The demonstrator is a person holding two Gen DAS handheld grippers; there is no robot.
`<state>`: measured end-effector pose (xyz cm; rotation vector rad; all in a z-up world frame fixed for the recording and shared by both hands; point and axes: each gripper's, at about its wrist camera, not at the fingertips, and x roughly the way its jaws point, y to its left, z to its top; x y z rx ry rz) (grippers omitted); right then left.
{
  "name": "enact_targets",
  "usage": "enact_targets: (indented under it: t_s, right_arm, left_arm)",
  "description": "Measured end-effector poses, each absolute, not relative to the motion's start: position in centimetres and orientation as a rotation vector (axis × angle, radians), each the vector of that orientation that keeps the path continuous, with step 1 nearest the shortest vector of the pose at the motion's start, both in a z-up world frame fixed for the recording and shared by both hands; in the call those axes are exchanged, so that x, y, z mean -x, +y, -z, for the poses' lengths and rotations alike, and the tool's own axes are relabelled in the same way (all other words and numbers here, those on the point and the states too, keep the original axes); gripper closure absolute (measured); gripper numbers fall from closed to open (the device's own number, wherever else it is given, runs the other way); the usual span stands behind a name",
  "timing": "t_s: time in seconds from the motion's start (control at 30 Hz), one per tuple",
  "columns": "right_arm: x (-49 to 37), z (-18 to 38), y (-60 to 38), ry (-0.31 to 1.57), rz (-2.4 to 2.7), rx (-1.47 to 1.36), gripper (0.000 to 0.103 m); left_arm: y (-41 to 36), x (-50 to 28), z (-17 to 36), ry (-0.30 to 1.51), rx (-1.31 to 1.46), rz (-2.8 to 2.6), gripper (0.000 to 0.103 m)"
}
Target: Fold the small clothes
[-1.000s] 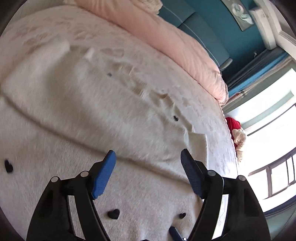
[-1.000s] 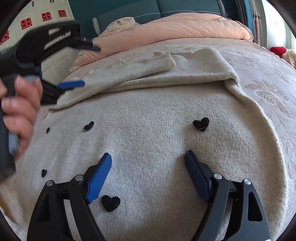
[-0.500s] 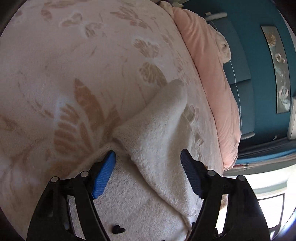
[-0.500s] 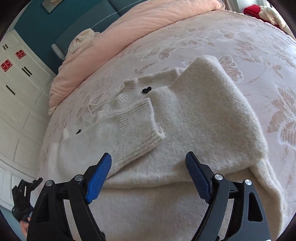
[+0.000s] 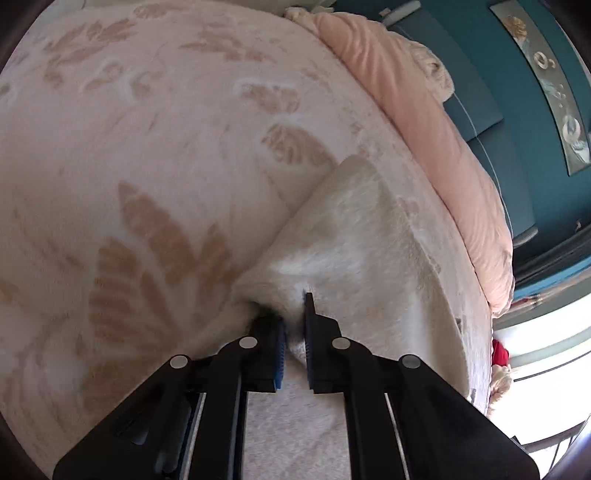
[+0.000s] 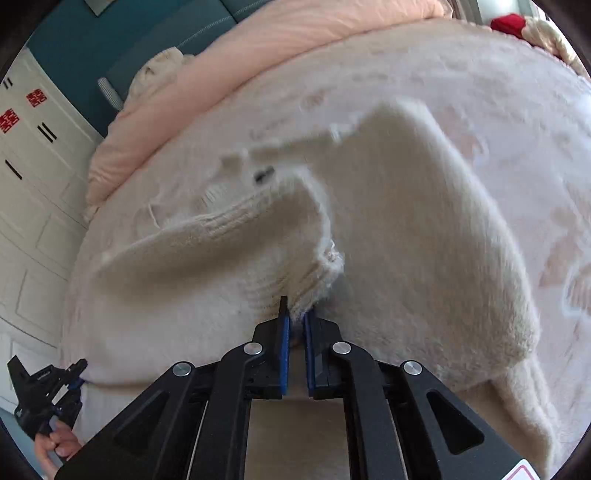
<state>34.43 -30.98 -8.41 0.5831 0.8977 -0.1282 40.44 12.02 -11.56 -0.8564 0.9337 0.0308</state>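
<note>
A cream knit sweater (image 6: 424, 229) lies on the bed, its sleeve (image 6: 229, 243) folded across the body. In the right wrist view my right gripper (image 6: 294, 314) is shut on the sleeve's ribbed cuff (image 6: 317, 280). In the left wrist view my left gripper (image 5: 293, 314) is shut on a folded edge of the sweater (image 5: 351, 251) at its left side. The left gripper also shows in the right wrist view (image 6: 79, 371), at the sweater's lower left edge. A small black spot (image 6: 263, 173) shows near the neckline.
The bed has a pale pink cover with a tan leaf pattern (image 5: 147, 229). A pink duvet (image 6: 295, 40) lies along the headboard (image 6: 110, 55). White cabinets (image 6: 26, 155) stand at the left. A red item (image 6: 508, 22) lies at the far right.
Both grippers have closed from open: the right on the sleeve cuff, the left on the sweater's side edge. Both have moved in close to the fabric.
</note>
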Motion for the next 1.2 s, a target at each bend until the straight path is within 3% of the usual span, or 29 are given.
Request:
enact_targets:
  t_s: [0.2, 0.23, 0.27, 0.37, 0.5, 0.67, 0.7, 0.73, 0.8, 0.87, 0.93, 1.0, 1.07, 1.13, 1.17, 1.2]
  right_arm:
    - [-33.9, 7.8, -31.8, 0.88, 0.146, -0.594, 0.093]
    - [-33.2, 6.9, -32.0, 0.857, 0.209, -0.598, 0.083]
    - [-32.1, 5.7, -32.0, 0.814, 0.284, -0.594, 0.08]
    - [-31.2, 2.7, -29.9, 0.698, 0.244, -0.607, 0.08]
    - [-38.4, 1.9, -19.5, 0.833, -0.159, -0.487, 0.081]
    - [-47.3, 5.6, -7.1, 0.998, -0.331, -0.258, 0.081]
    - [-48.6, 6.5, -6.1, 1.016, -0.32, -0.23, 0.083]
    - [-49.5, 7.1, -5.9, 1.019, -0.293, -0.214, 0.096]
    - [-51.3, 7.6, -8.4, 1.003, -0.239, -0.256, 0.103]
    - [-51.8, 7.3, -13.1, 0.993, -0.119, -0.357, 0.103]
    - [-50.4, 5.6, -17.2, 0.935, -0.062, -0.395, 0.089]
    - [-47.5, 4.5, -20.1, 0.889, -0.079, -0.387, 0.088]
    - [-44.8, 5.4, -23.1, 0.912, -0.019, -0.343, 0.079]
    - [-42.4, 7.9, -26.7, 0.976, 0.036, -0.359, 0.101]
    - [-40.6, 7.6, -28.4, 0.944, 0.025, -0.44, 0.102]
    - [-38.7, 7.0, -29.7, 0.929, 0.072, -0.483, 0.098]
  left_arm:
    - [11.1, -39.2, 11.7, 0.823, 0.74, 0.0, 0.095]
    - [10.9, -39.2, 11.5, 0.806, 0.71, 0.007, 0.095]
    - [10.6, -39.0, 11.6, 0.786, 0.692, 0.015, 0.095]
    - [11.0, -38.9, 12.0, 0.749, 0.713, 0.029, 0.095]
    - [11.1, -38.7, 12.3, 0.731, 0.714, 0.037, 0.095]
    - [11.2, -38.1, 12.9, 0.701, 0.721, 0.059, 0.095]
    - [11.3, -37.9, 13.1, 0.695, 0.725, 0.065, 0.095]
    - [11.3, -37.9, 13.2, 0.69, 0.722, 0.067, 0.095]
    - [11.1, -37.6, 13.3, 0.686, 0.712, 0.071, 0.095]
    - [11.0, -37.5, 13.4, 0.681, 0.707, 0.073, 0.095]
    - [10.9, -37.4, 13.4, 0.677, 0.702, 0.072, 0.095]
    - [10.9, -37.4, 13.4, 0.677, 0.697, 0.069, 0.095]
    - [10.9, -37.5, 13.3, 0.678, 0.696, 0.068, 0.095]
    - [10.8, -37.5, 13.2, 0.682, 0.692, 0.065, 0.095]
    - [10.8, -37.5, 13.1, 0.686, 0.689, 0.062, 0.095]
    - [10.8, -37.6, 13.0, 0.692, 0.686, 0.059, 0.095]
